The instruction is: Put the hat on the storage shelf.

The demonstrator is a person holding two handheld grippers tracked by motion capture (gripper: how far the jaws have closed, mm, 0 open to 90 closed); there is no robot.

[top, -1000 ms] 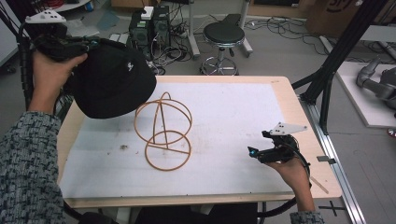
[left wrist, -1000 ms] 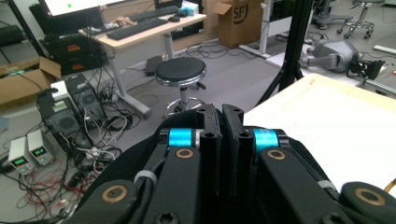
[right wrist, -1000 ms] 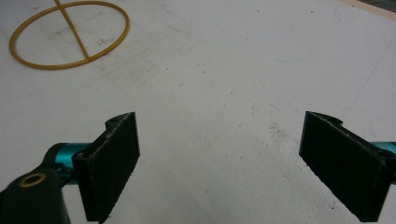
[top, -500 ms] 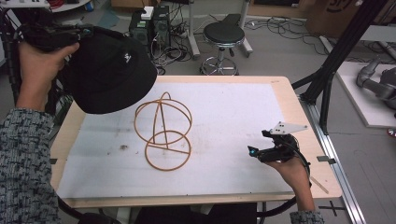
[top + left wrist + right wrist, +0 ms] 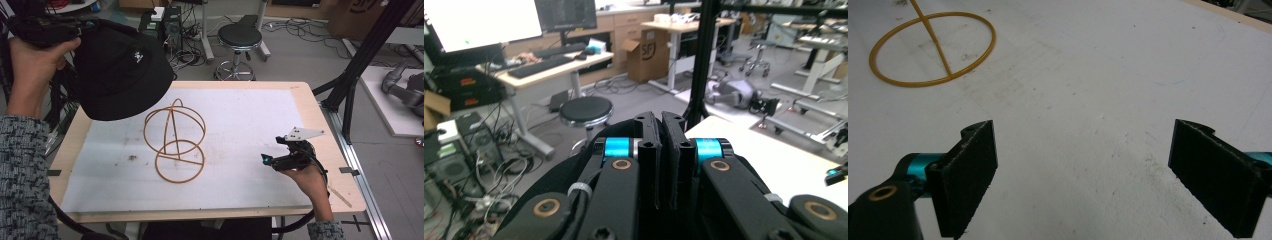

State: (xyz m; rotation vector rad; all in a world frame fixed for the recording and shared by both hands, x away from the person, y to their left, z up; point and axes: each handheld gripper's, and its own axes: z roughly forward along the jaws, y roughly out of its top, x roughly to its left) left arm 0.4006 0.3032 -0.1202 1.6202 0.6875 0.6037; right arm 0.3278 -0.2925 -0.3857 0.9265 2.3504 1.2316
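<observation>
Hat (image 5: 122,70), pinched by left gripper (image 5: 663,150) fingers, hangs above wire stand (image 5: 175,140); right gripper (image 5: 1088,180) fingers spread.

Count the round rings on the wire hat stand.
3. A base ring lies flat on the white mat; two upright rings cross above it, forming the dome. The black hat hides none.
</observation>
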